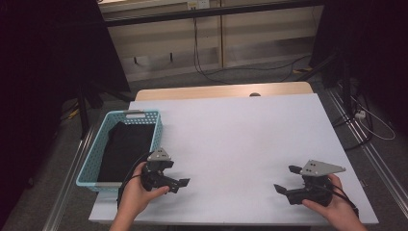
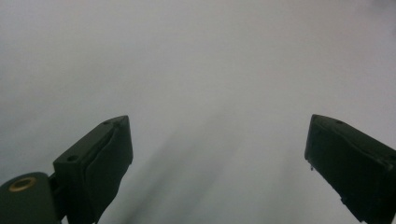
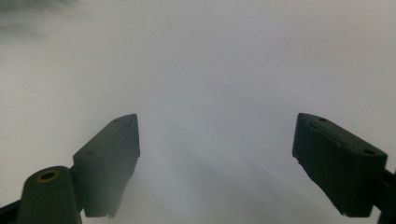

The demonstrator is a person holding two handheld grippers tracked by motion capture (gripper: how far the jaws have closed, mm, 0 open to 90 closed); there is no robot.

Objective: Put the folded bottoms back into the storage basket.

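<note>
My left gripper (image 1: 177,174) is held low over the white table (image 1: 240,130) near its front left, just right of a teal basket (image 1: 94,154). Its jaws point right. In the left gripper view the left gripper (image 2: 218,119) stands open, with bare white tabletop (image 2: 210,70) between its fingers. At the front right, a hand holds my right gripper (image 1: 286,178) with its jaws pointing left. The right gripper (image 3: 217,115) is open in its own view as well, nothing between the pads. A black cloth (image 1: 126,147) lies inside the basket.
Behind the white board runs a wooden table edge (image 1: 216,91) with a small dark object (image 1: 255,95) on it. Cables (image 1: 250,67) trail on the floor beyond. Dark stands (image 1: 84,103) rise at the left and metal rails (image 1: 375,154) run along the right side.
</note>
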